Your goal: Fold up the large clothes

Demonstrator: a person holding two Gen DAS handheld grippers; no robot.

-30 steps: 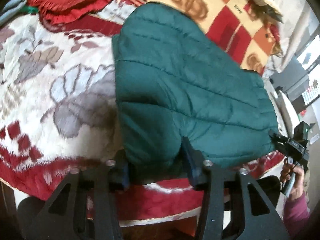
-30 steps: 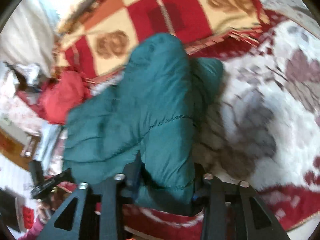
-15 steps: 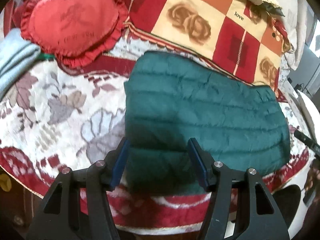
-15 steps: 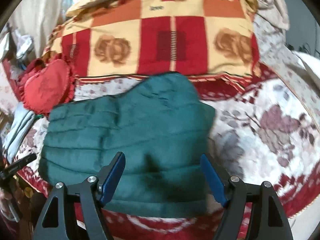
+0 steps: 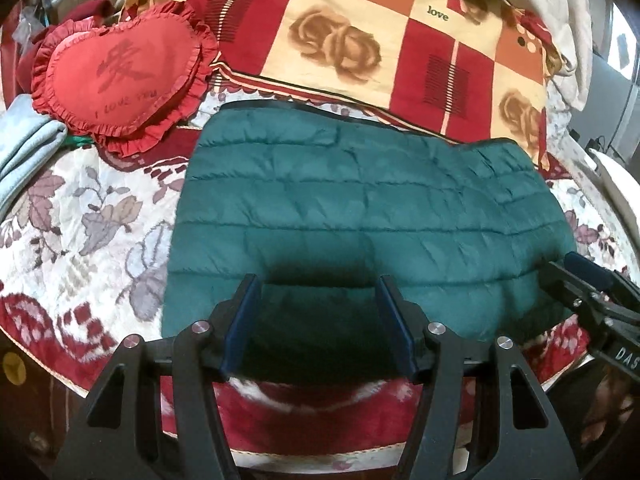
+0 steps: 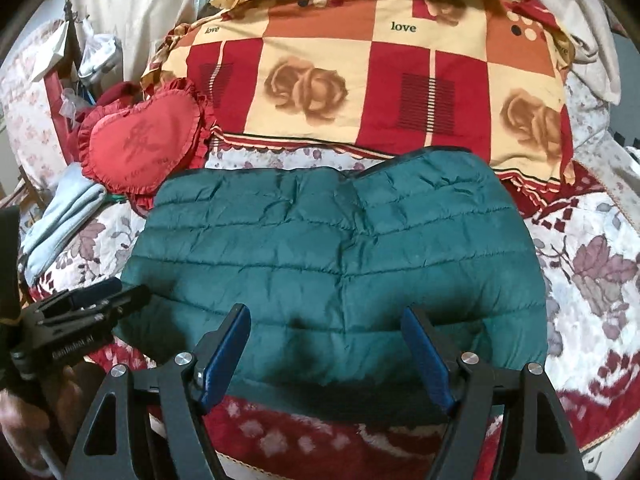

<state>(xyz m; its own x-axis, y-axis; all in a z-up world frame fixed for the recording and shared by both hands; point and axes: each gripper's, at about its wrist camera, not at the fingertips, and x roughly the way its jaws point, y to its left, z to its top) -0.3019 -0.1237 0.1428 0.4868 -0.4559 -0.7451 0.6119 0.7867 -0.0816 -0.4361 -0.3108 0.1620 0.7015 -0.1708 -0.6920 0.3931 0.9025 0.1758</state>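
jacket (image 5: 360, 216): now flat in a folded block on the floral bedspread (image 5: 92, 232), no longer bunched
left gripper (image 5: 320, 316): let go, jaws apart, lifted clear
right gripper (image 6: 324, 352): likewise released, spread wide
meaning: fold looks laid; next fold or finish
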